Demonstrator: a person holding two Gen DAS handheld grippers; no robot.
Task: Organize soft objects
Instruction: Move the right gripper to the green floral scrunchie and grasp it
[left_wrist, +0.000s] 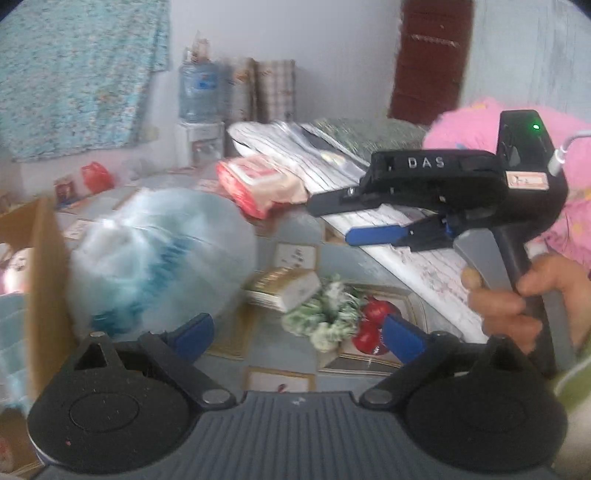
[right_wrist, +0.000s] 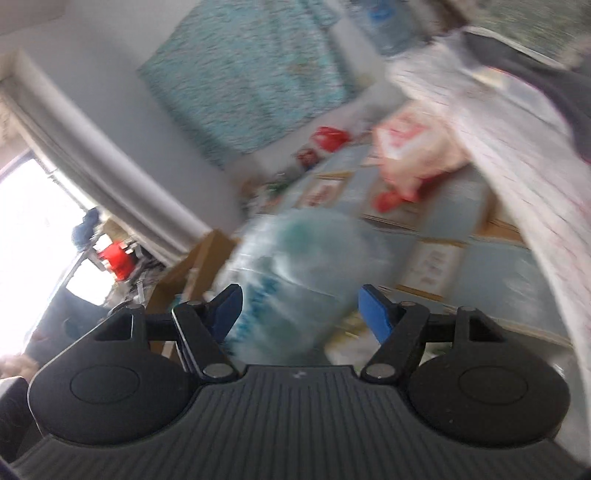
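A large soft pack in clear bluish plastic (left_wrist: 162, 254) hangs blurred above the tiled floor, beside a cardboard box (left_wrist: 44, 280) at left. My left gripper (left_wrist: 299, 332) is open, its left finger just under the pack, touching nothing I can confirm. My right gripper (left_wrist: 347, 218) shows in the left wrist view, held by a hand at right, jaws apart. In the right wrist view the right gripper (right_wrist: 299, 306) is open with the same pack (right_wrist: 303, 266) between and ahead of its fingers; contact is unclear from blur. A red-and-pink soft pack (left_wrist: 258, 182) lies at the bed's edge.
A bed with a striped sheet (left_wrist: 406, 258) runs along the right, with a pink plush blanket (left_wrist: 476, 125) on it. On the floor lie a gold box (left_wrist: 284, 288), a green-white fluffy item (left_wrist: 325, 317) and red balls (left_wrist: 373, 325). A water dispenser (left_wrist: 199, 96) stands at the back.
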